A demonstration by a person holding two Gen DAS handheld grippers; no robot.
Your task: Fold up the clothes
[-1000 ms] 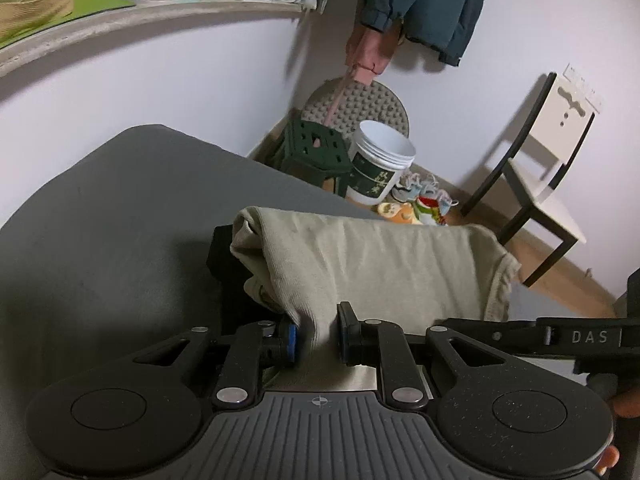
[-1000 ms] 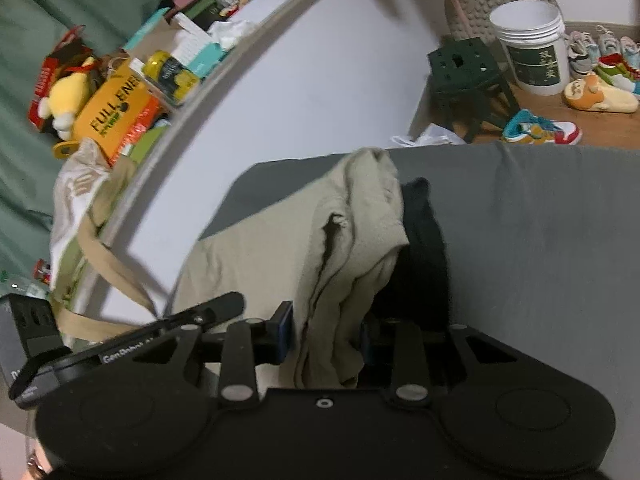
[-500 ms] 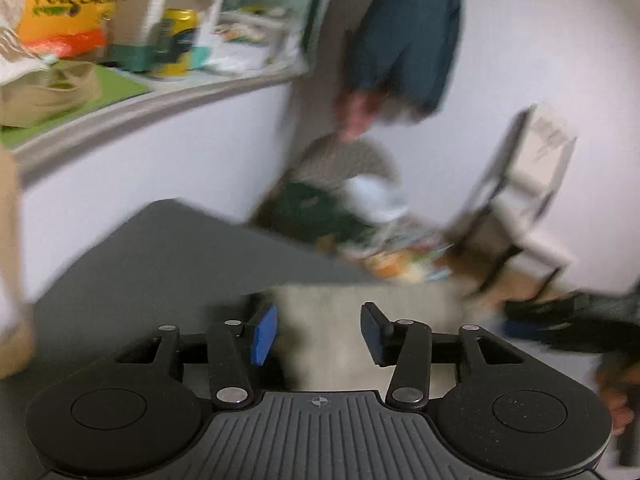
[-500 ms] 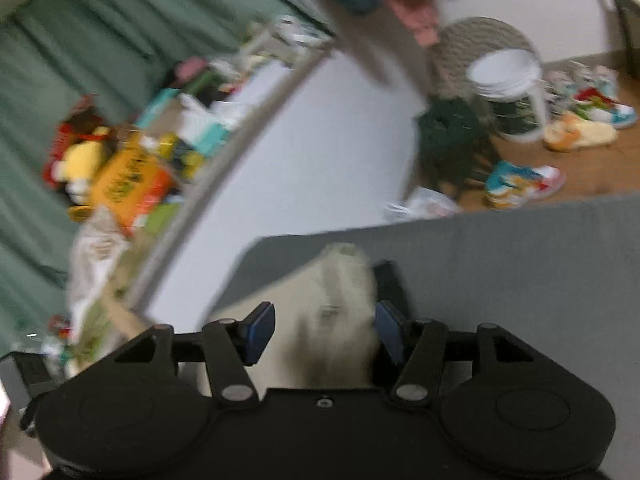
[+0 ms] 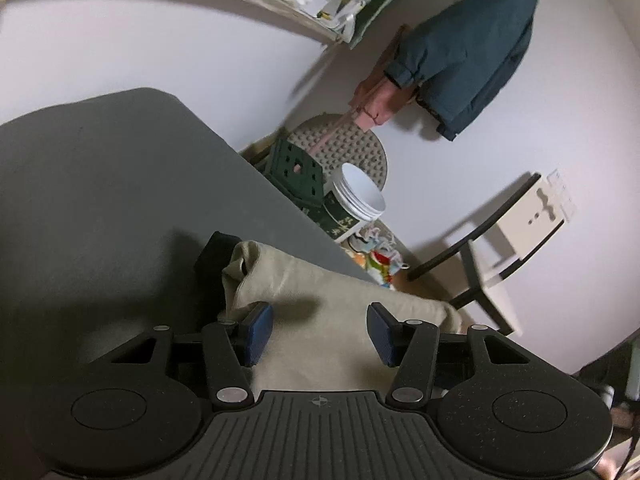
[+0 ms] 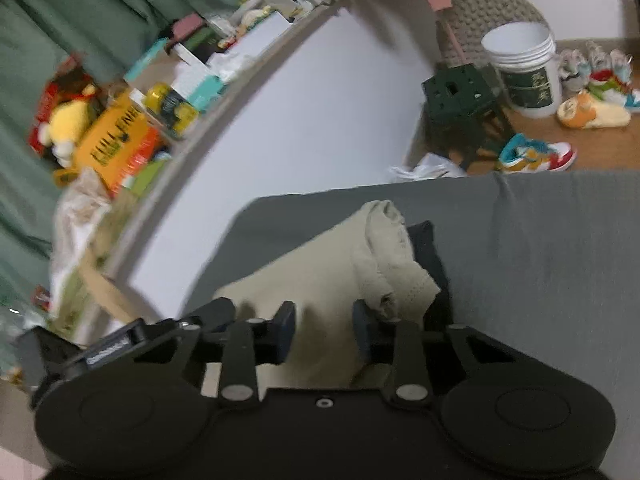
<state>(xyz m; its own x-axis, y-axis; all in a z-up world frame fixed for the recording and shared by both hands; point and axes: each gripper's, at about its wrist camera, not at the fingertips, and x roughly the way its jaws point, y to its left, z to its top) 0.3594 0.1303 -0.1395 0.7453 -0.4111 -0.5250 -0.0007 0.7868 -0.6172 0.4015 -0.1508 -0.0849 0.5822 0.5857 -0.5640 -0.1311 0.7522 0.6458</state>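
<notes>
Both tools gape empty, left tool (image 5: pixel 320 334) and right tool (image 6: pixel 323 334), above the folded beige garment (image 5: pixel 320 300) lying on a black garment (image 5: pixel 212 254) on the grey bed (image 5: pixel 100 200)

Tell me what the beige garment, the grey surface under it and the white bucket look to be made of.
Beige garment: soft matte knit, probably cotton; it slumps and creases at its bunched end.
Grey surface: woven or knit fabric, matte, with a fine ribbed texture and a pinched wrinkle at the edge.
White bucket: likely plastic; smooth, slightly glossy, with moulded ridges below the rim.
</notes>
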